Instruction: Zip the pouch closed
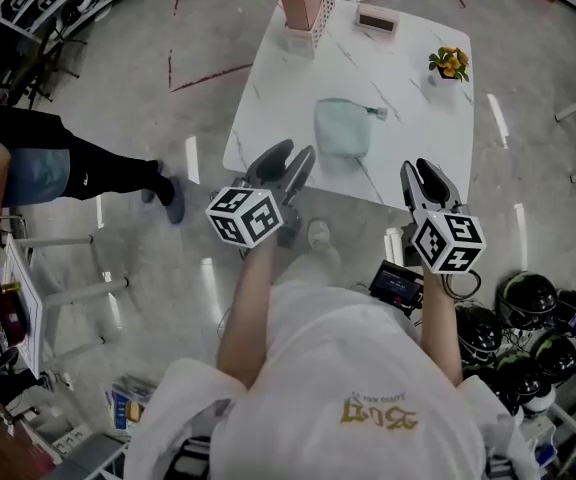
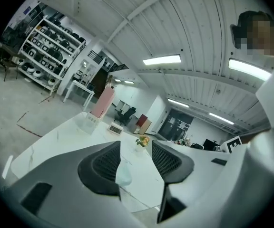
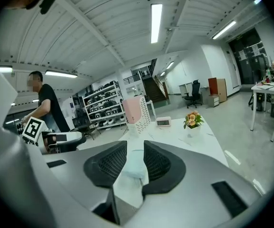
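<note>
Mint pouch on table; left gripper, right gripper fingers apart, empty; shirt print illegible

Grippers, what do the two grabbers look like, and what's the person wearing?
The grey plastic left gripper and right gripper match: curved jaws lined with dark ribbed pads. Each carries a white cube printed with black square markers. The person wears a white short-sleeved T-shirt.
</note>
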`<state>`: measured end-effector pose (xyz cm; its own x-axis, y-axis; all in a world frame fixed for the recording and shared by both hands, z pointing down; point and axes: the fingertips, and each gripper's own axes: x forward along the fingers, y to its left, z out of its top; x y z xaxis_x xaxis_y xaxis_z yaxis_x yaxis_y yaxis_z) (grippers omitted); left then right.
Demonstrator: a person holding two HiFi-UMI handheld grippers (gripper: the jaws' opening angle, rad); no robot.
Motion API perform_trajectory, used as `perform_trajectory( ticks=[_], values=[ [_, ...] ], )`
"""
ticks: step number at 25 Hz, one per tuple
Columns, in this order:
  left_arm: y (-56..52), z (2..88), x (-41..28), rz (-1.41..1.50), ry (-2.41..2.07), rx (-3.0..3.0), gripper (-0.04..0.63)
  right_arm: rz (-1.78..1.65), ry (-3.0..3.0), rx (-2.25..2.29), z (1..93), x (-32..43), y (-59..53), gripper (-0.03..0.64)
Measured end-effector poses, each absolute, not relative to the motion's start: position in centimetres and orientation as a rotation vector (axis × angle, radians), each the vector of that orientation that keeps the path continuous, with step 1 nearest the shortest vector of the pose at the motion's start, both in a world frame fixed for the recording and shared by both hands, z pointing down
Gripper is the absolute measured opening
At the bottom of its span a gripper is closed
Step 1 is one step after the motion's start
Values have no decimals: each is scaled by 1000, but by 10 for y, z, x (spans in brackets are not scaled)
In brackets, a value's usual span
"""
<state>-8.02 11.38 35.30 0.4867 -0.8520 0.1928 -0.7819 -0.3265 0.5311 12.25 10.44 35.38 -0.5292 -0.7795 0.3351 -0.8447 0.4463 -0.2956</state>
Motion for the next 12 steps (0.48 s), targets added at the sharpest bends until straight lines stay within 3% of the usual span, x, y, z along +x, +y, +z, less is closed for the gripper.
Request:
perform_trajectory(
  ticks=[12],
  values=[
    [-6, 391, -109, -57, -1176, 2159, 195, 767, -2368, 1494, 393, 92, 10, 126]
  ],
)
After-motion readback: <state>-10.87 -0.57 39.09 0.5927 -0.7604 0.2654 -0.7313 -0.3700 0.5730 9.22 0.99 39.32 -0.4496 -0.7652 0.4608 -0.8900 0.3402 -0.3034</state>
